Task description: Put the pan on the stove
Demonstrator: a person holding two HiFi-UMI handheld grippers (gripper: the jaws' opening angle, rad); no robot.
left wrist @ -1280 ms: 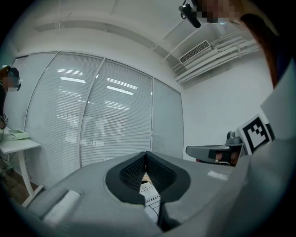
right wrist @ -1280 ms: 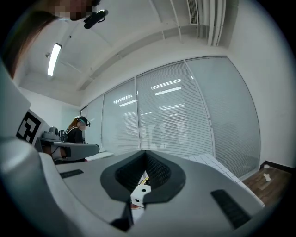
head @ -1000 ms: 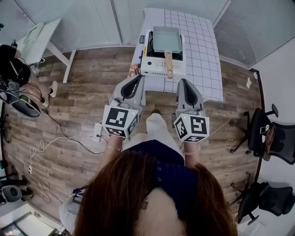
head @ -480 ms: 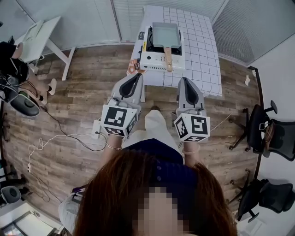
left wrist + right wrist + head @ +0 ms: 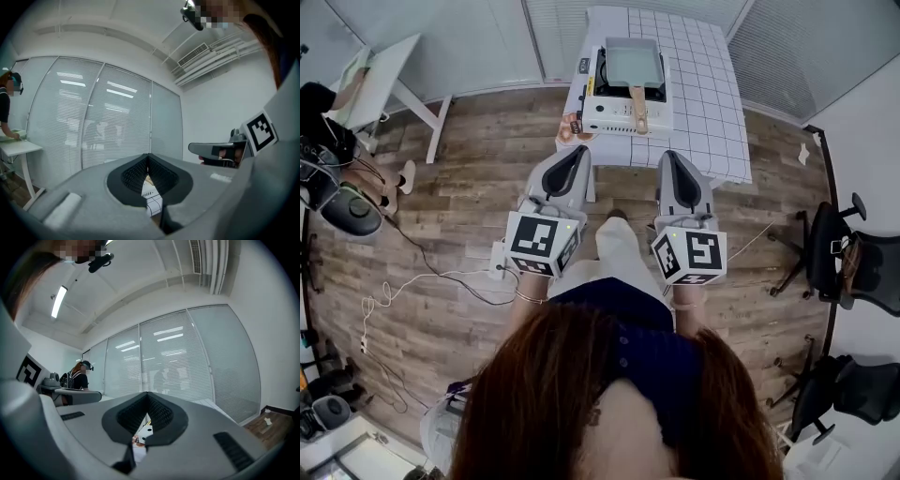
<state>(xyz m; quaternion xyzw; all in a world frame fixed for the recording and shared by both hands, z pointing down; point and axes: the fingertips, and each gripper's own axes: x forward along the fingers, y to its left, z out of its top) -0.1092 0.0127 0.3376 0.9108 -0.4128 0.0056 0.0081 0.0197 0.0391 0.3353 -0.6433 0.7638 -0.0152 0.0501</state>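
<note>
In the head view a rectangular grey pan (image 5: 633,58) with a wooden handle (image 5: 635,103) sits on the white portable stove (image 5: 617,119). The stove stands on a white grid-patterned table (image 5: 712,103) at the top of the frame. My left gripper (image 5: 578,154) and right gripper (image 5: 668,157) are held close to my body, well short of the table, and point toward it. Both are shut with nothing between the jaws. The left gripper view shows the left gripper (image 5: 148,161) with its tips together, and the right gripper view shows the right gripper (image 5: 147,400) the same.
A white side table (image 5: 389,66) and a person stand at the far left. Cables (image 5: 394,291) trail over the wooden floor on the left. Black office chairs (image 5: 853,272) are at the right. Small items (image 5: 572,127) sit at the table's left corner.
The table with the stove and pan has slid toward the top of the head view. Both grippers stay shut and side by side, slightly higher in the frame.
</note>
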